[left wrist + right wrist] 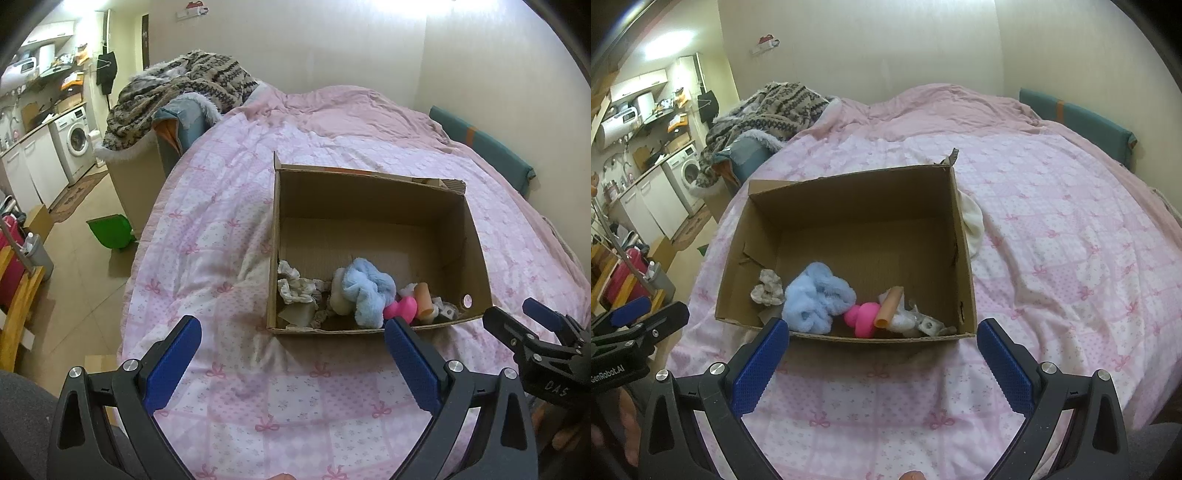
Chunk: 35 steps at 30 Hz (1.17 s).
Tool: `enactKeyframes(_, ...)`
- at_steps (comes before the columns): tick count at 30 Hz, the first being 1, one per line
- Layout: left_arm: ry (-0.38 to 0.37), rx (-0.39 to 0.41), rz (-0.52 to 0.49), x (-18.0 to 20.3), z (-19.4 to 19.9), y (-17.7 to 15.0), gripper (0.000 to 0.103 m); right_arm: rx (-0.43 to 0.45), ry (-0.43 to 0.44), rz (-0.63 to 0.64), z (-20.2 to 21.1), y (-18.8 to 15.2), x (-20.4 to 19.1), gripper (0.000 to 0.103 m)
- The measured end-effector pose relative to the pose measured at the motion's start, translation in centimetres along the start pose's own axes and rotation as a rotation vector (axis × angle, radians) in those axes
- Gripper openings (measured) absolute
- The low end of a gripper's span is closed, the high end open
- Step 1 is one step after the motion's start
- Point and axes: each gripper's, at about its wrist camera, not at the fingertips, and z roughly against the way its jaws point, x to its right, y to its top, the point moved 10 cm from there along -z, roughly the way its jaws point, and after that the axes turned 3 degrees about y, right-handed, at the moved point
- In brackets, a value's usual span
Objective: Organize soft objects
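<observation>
An open cardboard box (476,236) (964,236) sits on the pink bed. Along its near wall lie a fluffy light-blue plush (367,291) (816,297), a bright pink soft toy (400,308) (864,317), a tan tube (423,299) (888,308), a crumpled grey-white cloth (297,288) (768,290) and small pale bits. A white cloth (973,221) lies outside the box against its right wall. My left gripper (291,334) stands open and empty just before the box. My right gripper (882,336) is likewise open and empty at the box's near edge.
The pink quilt (229,229) covers the whole bed. A patterned blanket (177,92) is heaped at the bed's far left corner. A green dustpan (110,232) lies on the tiled floor at left, near a washing machine (75,140) and a wooden chair (18,295).
</observation>
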Motion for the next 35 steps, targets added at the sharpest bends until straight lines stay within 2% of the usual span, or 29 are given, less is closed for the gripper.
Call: enactKeyframes(35, -0.015, -0.018, 0.012, 0.23, -0.4, -0.37, 0.099, -0.006, 0.0, 0.005, -0.29, 0.0, -0.12, 0.103)
